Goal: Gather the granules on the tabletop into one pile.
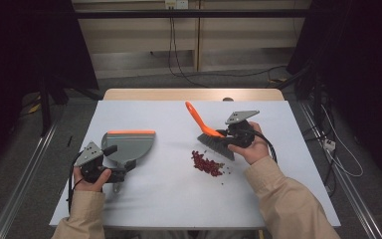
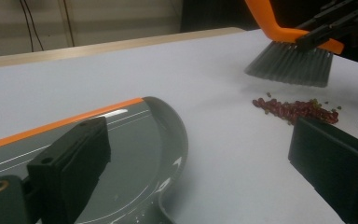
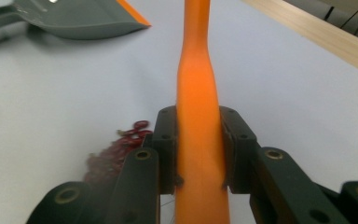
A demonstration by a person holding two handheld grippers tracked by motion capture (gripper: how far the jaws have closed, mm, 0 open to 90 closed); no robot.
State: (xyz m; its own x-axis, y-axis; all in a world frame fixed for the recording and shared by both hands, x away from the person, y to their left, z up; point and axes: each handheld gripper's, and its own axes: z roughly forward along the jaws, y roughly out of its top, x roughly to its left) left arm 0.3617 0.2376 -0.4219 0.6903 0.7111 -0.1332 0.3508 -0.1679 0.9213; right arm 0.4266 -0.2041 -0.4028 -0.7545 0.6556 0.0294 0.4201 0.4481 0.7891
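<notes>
A grey dustpan (image 1: 129, 143) with an orange front lip lies flat at the table's left. My left gripper (image 1: 115, 160) sits at its handle end. In the left gripper view the jaws stand wide apart over the dustpan (image 2: 121, 154), with nothing pressed between them. My right gripper (image 1: 222, 134) is shut on the orange handle of a small brush (image 1: 205, 130), and both pads clamp the brush handle (image 3: 198, 116). Its grey bristles (image 2: 289, 63) hang just above and beyond a little heap of dark red bits (image 1: 206, 163) on the white table.
The white tabletop (image 1: 169, 199) has a wooden strip (image 1: 194, 94) along its far edge. A few stray bits (image 2: 338, 109) lie around the heap. Cables run over the floor behind and to the right of the table.
</notes>
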